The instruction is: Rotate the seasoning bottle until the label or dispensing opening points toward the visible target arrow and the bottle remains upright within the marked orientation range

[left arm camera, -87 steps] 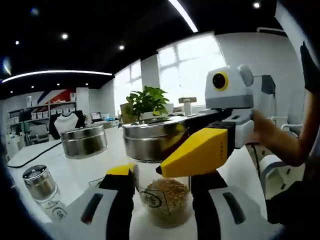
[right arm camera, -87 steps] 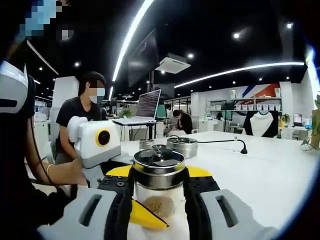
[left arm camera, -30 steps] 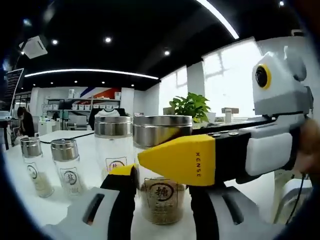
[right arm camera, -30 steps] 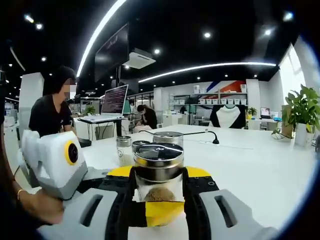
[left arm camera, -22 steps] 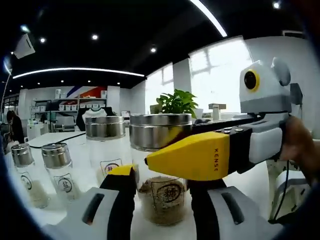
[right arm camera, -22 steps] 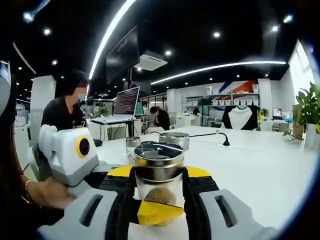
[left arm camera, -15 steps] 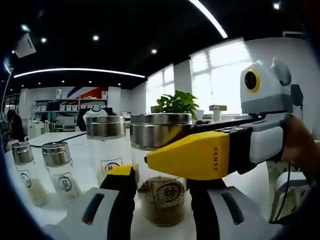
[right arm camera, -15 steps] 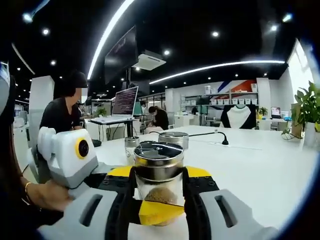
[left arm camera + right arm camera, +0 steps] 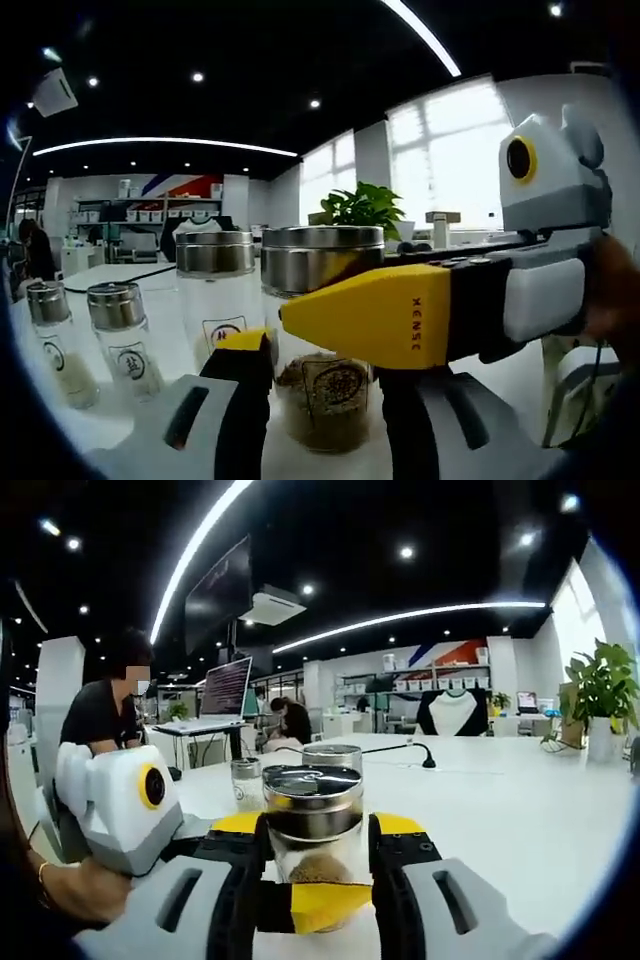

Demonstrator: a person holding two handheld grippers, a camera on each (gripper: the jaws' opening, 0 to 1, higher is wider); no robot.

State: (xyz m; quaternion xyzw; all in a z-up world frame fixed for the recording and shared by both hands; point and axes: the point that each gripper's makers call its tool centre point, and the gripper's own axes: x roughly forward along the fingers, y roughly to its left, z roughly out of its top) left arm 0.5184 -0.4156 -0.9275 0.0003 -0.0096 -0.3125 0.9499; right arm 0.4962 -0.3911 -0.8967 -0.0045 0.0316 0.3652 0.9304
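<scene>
Gripping the clear glass seasoning bottle w/ steel lid on white table: left gripper jaws closed on its lower body, right gripper jaws closed below lid. Prob rigid, slick, breakable; hold glass wall, not lid

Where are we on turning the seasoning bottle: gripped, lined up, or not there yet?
Done: both claws are shut on the seasoning bottle, the left claw low on the glass, the right claw just under the steel lid. It stands upright on the white table. In hand: its round label faces the left gripper view. Left: no target arrow is visible, so alignment cannot be confirmed; release afterwards.
</scene>
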